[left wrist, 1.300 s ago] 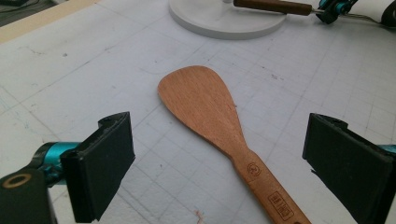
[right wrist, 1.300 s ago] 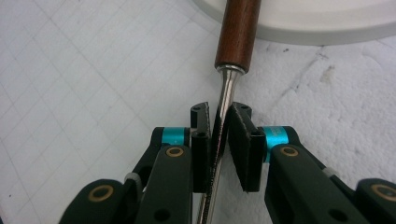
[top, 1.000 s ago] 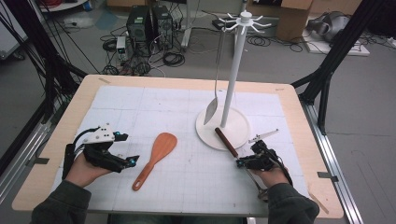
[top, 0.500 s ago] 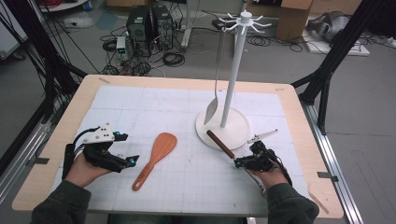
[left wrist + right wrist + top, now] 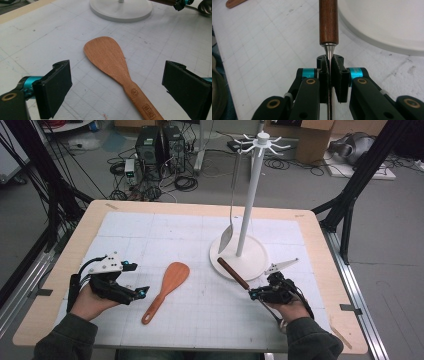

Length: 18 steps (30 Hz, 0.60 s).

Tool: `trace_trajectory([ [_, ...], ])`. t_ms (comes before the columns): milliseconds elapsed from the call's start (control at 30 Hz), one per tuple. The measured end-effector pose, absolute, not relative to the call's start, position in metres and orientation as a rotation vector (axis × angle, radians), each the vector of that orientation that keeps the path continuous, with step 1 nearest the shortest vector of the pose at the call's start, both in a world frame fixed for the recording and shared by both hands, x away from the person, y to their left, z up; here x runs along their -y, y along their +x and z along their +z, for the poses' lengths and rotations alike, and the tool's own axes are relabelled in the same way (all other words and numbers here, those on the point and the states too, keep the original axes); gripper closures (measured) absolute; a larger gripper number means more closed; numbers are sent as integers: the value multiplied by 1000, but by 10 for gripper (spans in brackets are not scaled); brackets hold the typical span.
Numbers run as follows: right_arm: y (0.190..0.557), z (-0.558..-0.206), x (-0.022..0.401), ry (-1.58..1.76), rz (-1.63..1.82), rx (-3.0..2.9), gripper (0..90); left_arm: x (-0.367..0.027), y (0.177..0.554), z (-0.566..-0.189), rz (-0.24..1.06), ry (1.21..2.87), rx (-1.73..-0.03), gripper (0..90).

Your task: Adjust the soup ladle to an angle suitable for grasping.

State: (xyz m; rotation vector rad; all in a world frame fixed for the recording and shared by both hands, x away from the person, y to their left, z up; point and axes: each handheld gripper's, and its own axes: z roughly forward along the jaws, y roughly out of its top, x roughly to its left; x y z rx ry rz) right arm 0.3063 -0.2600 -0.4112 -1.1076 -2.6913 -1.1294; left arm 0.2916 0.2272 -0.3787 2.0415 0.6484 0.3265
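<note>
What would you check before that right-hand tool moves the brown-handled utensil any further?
1. Grip: the right tongs are shut on the utensil's metal shank, just below its dark wooden handle. Ok.
2. Grip centred: the shank runs straight between the pads in the right gripper view. Ok.
3. Handle end: it lies over the rim of the white stand base; whether it touches is unclear. Cannot tell.
4. Free hook: the stand top has several arms, and one already carries a hanging spoon. Ok.
5. Left tongs: open, astride the wooden spatula, not pressing it. Ok.
</note>
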Motion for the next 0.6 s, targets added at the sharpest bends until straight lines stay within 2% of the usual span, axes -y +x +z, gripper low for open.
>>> trace_trajectory([
  [600, 299, -392, 249, -1007, -1277, 2683, 847, -220, 294, -372, 289, 2012, -646, 110],
])
